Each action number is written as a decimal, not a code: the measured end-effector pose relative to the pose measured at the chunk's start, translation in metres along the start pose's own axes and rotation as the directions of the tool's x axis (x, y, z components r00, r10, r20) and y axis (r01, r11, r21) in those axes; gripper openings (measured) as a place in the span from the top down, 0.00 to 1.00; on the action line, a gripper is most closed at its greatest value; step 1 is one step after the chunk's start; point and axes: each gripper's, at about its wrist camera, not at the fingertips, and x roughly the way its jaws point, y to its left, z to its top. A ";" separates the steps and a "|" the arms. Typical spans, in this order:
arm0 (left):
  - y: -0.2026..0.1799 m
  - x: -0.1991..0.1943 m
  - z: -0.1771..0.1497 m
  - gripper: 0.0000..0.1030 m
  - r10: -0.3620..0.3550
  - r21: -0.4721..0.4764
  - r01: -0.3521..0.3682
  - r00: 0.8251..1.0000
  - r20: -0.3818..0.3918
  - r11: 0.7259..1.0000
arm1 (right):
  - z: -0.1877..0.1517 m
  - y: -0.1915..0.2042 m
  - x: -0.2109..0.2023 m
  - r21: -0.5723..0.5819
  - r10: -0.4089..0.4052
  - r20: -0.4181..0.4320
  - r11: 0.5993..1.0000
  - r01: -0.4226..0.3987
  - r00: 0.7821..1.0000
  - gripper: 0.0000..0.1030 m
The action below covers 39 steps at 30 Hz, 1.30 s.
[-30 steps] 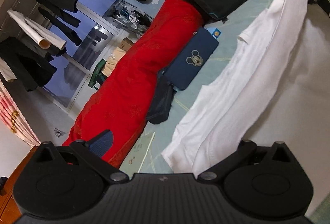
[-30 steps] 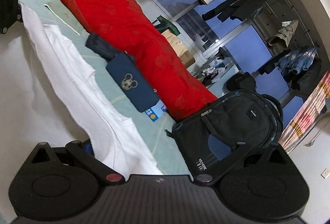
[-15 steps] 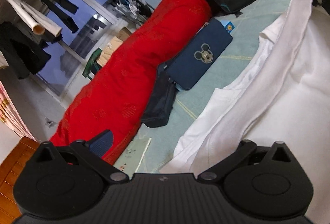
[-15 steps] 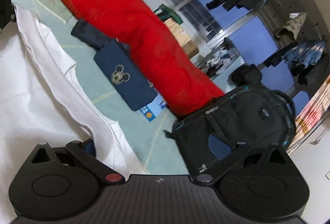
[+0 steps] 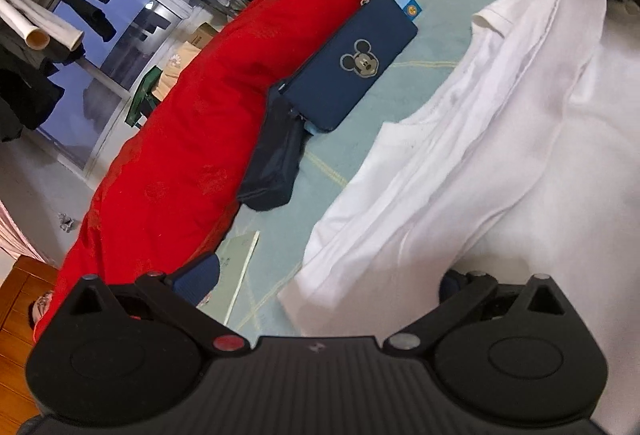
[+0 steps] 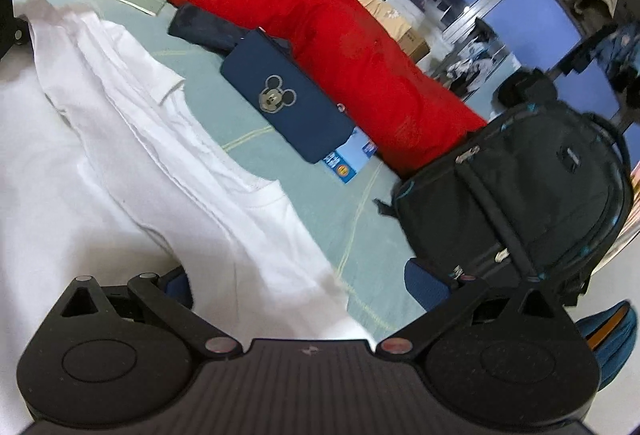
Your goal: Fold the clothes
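Note:
A white shirt (image 5: 480, 155) lies spread on the pale green bed sheet (image 5: 436, 43), with a sleeve and long folds along its far side. My left gripper (image 5: 326, 279) is open at the shirt's near corner, and the hem lies between its blue pads (image 5: 200, 275). In the right wrist view the same shirt (image 6: 140, 115) fills the left half. My right gripper (image 6: 302, 283) is also open, with the shirt's edge lying between its fingers. Each gripper shows as a dark shape at the edge of the other's view.
A long red quilt roll (image 5: 240, 95) runs along the far side of the bed. Beside it lie a navy pouch with a mouse face (image 5: 352, 63), a dark folded item (image 5: 276, 163) and a pale booklet (image 5: 240, 259). A black backpack (image 6: 520, 195) stands at the right.
Both views have shifted over the shirt. The cloth near the left gripper has dropped, so its right pad now shows. The right gripper has moved nearer the backpack. Both jaws stay apart.

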 end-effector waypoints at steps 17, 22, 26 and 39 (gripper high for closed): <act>0.013 -0.055 -0.034 0.01 -0.487 -0.318 0.504 0.863 0.135 0.803 | -0.032 -0.025 -0.066 0.293 0.495 0.216 0.789 -0.539 0.842 0.00; -0.001 -0.038 -0.029 0.01 -0.611 -0.338 0.629 0.773 0.172 0.700 | -0.033 -0.014 -0.043 0.364 0.648 0.240 0.630 -0.686 0.723 0.00; 0.002 -0.018 -0.026 0.01 -0.639 -0.414 0.653 0.744 0.194 0.634 | -0.031 -0.016 -0.011 0.463 0.686 0.221 0.552 -0.694 0.693 0.00; 0.055 0.017 0.016 0.01 -0.356 -0.529 0.409 0.912 0.205 0.743 | -0.002 -0.053 0.009 0.432 0.490 0.194 0.735 -0.523 0.850 0.00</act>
